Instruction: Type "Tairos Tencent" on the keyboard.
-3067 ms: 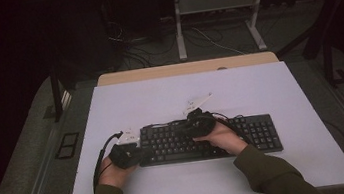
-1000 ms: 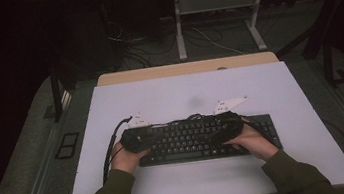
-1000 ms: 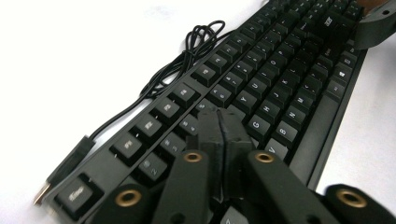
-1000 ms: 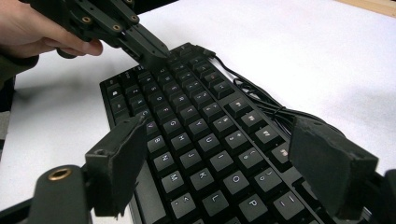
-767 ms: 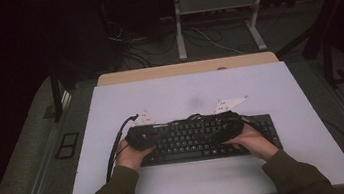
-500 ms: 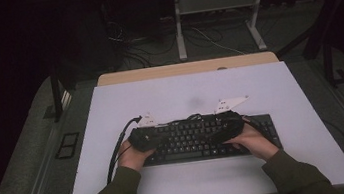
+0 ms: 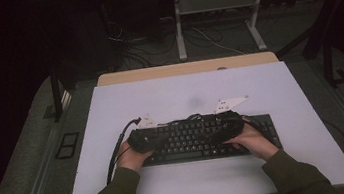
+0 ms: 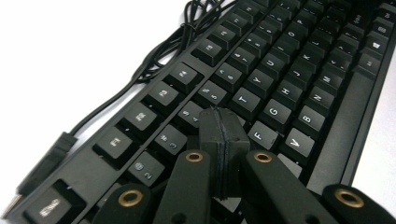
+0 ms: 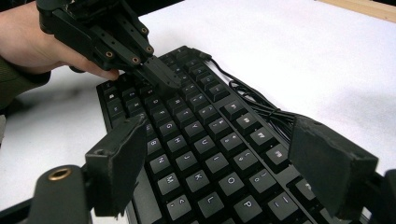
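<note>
One black plastic computer keyboard (image 7: 205,138) lies flat near the front middle of one white rectangular table (image 7: 179,93), its single black cable (image 8: 154,60) bunched along its far edge and ending in one plug lying on the table off the keyboard's left end. Two hand-held black grippers work over it. The left gripper (image 8: 223,140) has its two jaws clenched together with nothing between them, the joined tip poised over the upper letter rows near the R and T keys. The right gripper (image 9: 233,154) hovers over the keyboard's right half with its two padded jaws spread wide apart, grasping nothing.
</note>
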`<state>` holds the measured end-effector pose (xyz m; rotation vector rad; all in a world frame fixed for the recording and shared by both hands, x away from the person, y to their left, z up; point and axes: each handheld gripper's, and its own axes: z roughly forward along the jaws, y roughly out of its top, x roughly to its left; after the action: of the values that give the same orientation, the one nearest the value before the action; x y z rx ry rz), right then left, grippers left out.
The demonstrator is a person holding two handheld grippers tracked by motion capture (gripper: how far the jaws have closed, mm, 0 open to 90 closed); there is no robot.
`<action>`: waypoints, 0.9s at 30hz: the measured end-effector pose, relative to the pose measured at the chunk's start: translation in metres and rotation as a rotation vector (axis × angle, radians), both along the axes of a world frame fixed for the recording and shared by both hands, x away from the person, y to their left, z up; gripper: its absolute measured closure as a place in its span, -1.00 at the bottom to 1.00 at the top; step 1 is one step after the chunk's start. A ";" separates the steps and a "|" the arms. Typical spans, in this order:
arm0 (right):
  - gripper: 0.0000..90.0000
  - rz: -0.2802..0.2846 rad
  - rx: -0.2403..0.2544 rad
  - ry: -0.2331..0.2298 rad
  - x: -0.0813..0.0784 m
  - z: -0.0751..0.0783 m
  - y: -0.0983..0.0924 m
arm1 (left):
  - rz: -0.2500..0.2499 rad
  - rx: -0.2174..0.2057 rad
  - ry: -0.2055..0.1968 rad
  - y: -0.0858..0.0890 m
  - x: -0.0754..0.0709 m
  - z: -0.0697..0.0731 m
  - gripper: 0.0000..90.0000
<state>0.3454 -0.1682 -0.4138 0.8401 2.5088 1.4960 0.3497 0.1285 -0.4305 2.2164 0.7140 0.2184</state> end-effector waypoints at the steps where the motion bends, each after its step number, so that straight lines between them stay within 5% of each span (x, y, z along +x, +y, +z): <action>1: -0.58 -0.001 0.000 -0.001 0.000 0.000 0.000 | -0.006 0.002 0.000 0.001 0.000 0.001 0.97; 27: -0.58 -0.007 0.003 -0.004 0.001 -0.001 0.000 | -0.088 -0.056 0.000 -0.023 -0.014 0.015 0.97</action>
<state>0.3466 -0.1681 -0.4147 0.8439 2.4986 1.4987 0.3352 0.1053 -0.4151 2.1892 0.6132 0.1530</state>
